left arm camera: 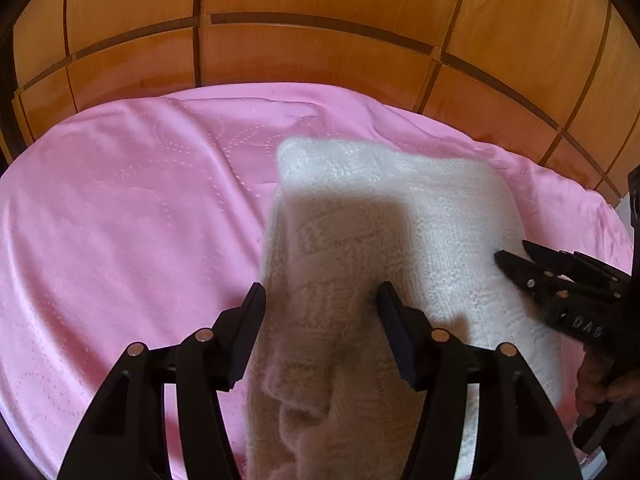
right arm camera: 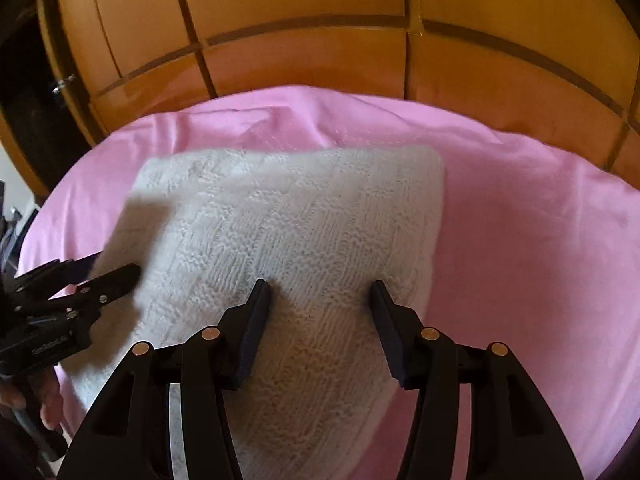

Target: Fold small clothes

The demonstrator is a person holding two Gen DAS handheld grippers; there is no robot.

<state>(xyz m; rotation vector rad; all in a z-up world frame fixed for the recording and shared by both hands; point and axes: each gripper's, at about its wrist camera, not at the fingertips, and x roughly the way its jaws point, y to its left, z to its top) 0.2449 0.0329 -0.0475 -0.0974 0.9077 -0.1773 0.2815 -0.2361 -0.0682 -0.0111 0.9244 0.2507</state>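
white knit garment (right arm camera: 288,240) folded on pink sheet (right arm camera: 520,240) | left claw (left arm camera: 320,296) spread | right claw (right arm camera: 320,292) spread

Left claw (left arm camera: 320,294) agape over white knit (left arm camera: 400,216)

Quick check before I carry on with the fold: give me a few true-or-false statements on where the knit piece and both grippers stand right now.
1. The white knitted garment lies on a pink sheet. True.
2. The right gripper is clamped shut on the garment. False: its jaws stand apart over the knit.
3. The left gripper is open. True.
4. The sheet is blue. False: pink.
5. Wooden panels stand behind the bed. True.
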